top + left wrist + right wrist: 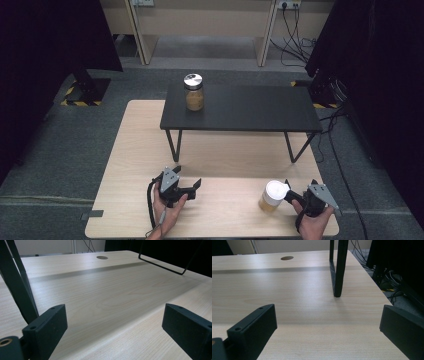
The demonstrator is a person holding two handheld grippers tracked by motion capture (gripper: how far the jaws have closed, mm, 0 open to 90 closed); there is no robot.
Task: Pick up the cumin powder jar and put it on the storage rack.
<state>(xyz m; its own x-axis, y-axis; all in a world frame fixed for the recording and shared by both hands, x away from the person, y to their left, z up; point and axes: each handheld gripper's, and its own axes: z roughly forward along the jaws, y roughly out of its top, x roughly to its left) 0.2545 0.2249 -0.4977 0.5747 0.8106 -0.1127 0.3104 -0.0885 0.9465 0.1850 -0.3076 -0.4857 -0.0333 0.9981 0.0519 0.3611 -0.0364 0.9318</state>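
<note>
Left claw low over counter, near front edge, jaws wide, nothing between. Right claw near front-right corner, jaws wide, nothing held; its own view has bare wood and shelf leg ahead.

Cup, white lid, amber contents, upright on counter just left of right claw, perhaps touching one jaw; hard to tell from above. Long axis vertical. Right hand far nearer.

Jar, silver lid, upright on black shelf, rear left, well apart from both claws.
</note>
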